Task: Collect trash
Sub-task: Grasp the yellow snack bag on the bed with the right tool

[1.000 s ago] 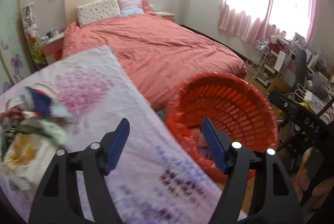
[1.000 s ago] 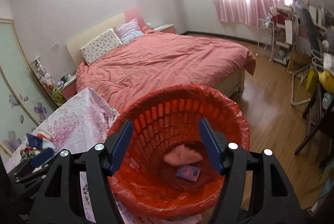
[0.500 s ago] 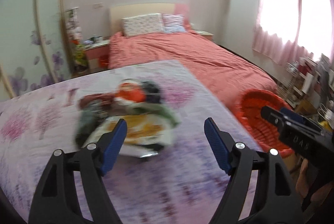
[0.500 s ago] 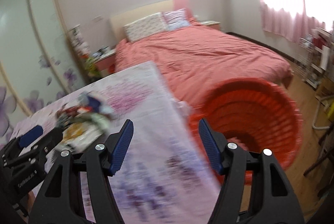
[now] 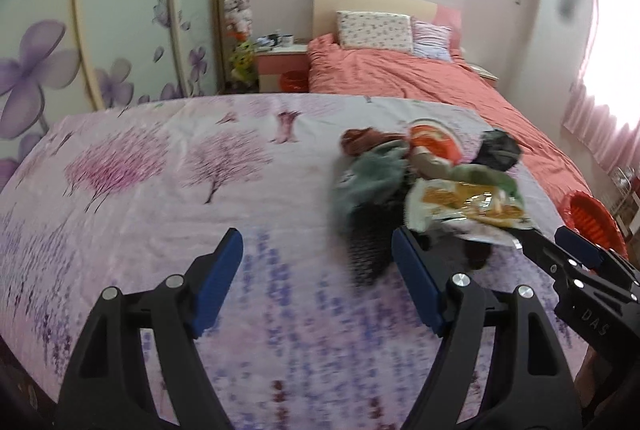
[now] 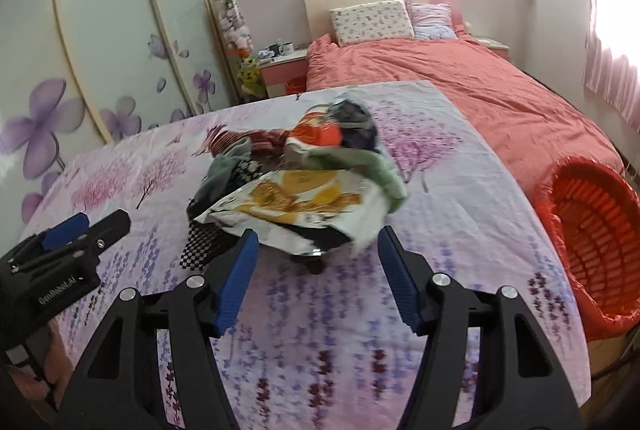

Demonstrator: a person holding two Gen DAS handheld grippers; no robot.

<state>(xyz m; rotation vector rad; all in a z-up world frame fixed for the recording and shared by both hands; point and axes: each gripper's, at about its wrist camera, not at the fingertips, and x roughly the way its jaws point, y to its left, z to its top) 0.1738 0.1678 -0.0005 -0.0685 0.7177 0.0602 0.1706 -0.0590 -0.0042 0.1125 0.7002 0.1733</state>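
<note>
Both our tongs gape empty: the right tongs (image 6: pixel 316 270) sit just before the trash pile (image 6: pixel 296 181) on the desk (image 6: pixel 460 189). Our left tongs (image 5: pixel 316 282) have it ahead, rightward.

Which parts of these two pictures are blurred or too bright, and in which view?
Left wrist view: the trash pile and the near tablecloth are smeared by motion, and the window is washed out white. Right wrist view: the pile is sharper, with blur at the snack bag edge; straight lines bend near the rim.
</note>
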